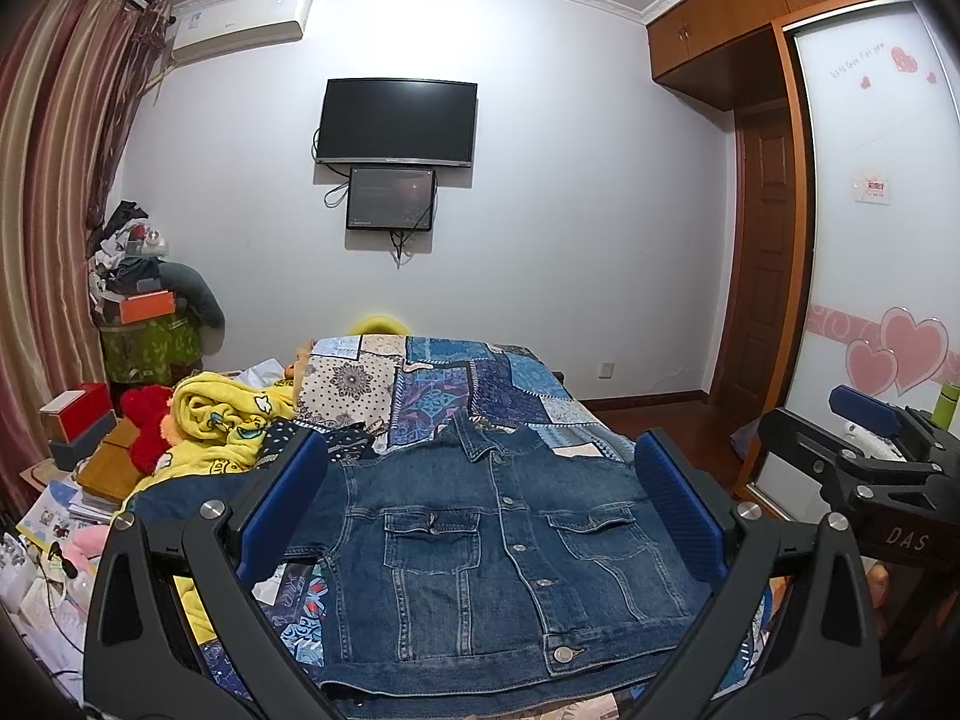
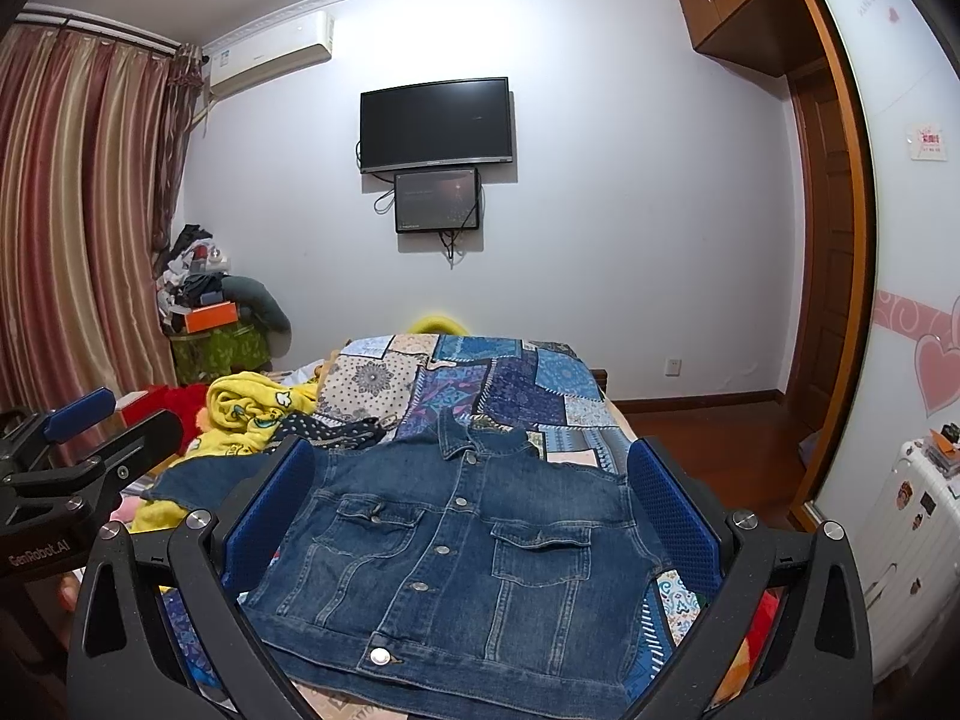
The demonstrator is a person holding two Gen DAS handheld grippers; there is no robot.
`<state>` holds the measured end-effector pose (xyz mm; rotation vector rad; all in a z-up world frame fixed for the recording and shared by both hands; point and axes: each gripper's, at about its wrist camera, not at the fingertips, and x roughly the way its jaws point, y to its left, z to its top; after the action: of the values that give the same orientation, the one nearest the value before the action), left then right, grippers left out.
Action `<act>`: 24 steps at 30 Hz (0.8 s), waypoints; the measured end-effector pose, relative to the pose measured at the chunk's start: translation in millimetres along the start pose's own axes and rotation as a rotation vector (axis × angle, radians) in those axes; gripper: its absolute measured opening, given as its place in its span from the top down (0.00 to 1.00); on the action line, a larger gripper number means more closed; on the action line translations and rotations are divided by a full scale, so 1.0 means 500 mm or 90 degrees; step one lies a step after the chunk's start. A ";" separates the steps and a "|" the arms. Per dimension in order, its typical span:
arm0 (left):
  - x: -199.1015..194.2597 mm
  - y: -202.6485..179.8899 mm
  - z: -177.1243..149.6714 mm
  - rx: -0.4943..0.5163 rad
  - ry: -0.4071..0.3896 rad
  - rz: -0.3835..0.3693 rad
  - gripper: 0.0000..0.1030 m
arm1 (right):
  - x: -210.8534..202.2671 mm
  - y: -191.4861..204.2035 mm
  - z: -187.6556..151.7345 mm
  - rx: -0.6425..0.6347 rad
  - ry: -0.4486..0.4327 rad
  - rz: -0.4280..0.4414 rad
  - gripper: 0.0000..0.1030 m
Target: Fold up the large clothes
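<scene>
A blue denim jacket (image 1: 480, 546) lies flat, front up and buttoned, on the patchwork bedspread (image 1: 456, 384); its collar points away from me. It also shows in the right wrist view (image 2: 456, 546), with its left sleeve (image 2: 204, 480) spread out to the left. My left gripper (image 1: 480, 510) is open and empty, held above the near hem. My right gripper (image 2: 468, 510) is open and empty too, beside the left one; it appears at the right edge of the left wrist view (image 1: 864, 438).
A yellow cartoon blanket (image 1: 222, 426) and a red plush toy (image 1: 144, 426) lie left of the jacket. Boxes and papers (image 1: 72, 480) crowd the left bedside. A wardrobe with sliding doors (image 1: 870, 240) stands on the right; a TV (image 1: 396, 123) hangs on the far wall.
</scene>
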<state>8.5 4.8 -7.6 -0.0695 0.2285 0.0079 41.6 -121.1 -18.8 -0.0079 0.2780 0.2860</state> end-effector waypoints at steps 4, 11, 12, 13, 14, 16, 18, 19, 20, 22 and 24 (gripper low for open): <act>0.002 0.000 0.000 -0.001 0.002 -0.001 0.00 | 0.000 0.000 0.000 -0.001 0.000 0.000 0.00; 0.004 -0.003 0.000 -0.001 0.002 0.000 0.00 | -0.001 0.001 0.002 -0.001 0.000 -0.001 0.00; 0.004 -0.003 0.000 -0.001 0.002 0.000 0.00 | -0.001 0.001 0.002 -0.001 0.000 0.000 0.00; 0.004 -0.003 0.000 -0.001 0.002 0.000 0.00 | -0.001 0.001 0.003 -0.001 0.000 0.000 0.00; 0.004 -0.003 0.000 -0.001 0.002 0.000 0.00 | -0.001 0.001 0.003 -0.001 0.000 -0.001 0.00; 0.004 -0.002 0.000 -0.001 0.002 0.000 0.00 | -0.001 0.002 0.003 -0.001 0.000 -0.001 0.00; 0.003 -0.002 -0.001 -0.001 0.002 -0.001 0.00 | -0.001 0.002 0.004 -0.001 0.000 -0.001 0.00; 0.003 -0.002 -0.001 -0.001 0.002 0.000 0.00 | -0.001 0.002 0.004 -0.001 0.001 -0.001 0.00; 0.003 -0.002 0.000 -0.001 0.002 0.000 0.00 | -0.001 0.002 0.004 -0.001 0.000 -0.001 0.00; 0.003 -0.002 -0.001 -0.001 0.002 -0.001 0.00 | -0.002 0.002 0.004 -0.001 0.000 0.000 0.00; 0.003 -0.002 -0.001 -0.001 0.002 -0.001 0.00 | -0.001 0.002 0.004 -0.001 0.001 0.000 0.00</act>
<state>10.1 3.8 -8.3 -0.0710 0.2314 0.0069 41.2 -120.1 -16.7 -0.0103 0.2792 0.2856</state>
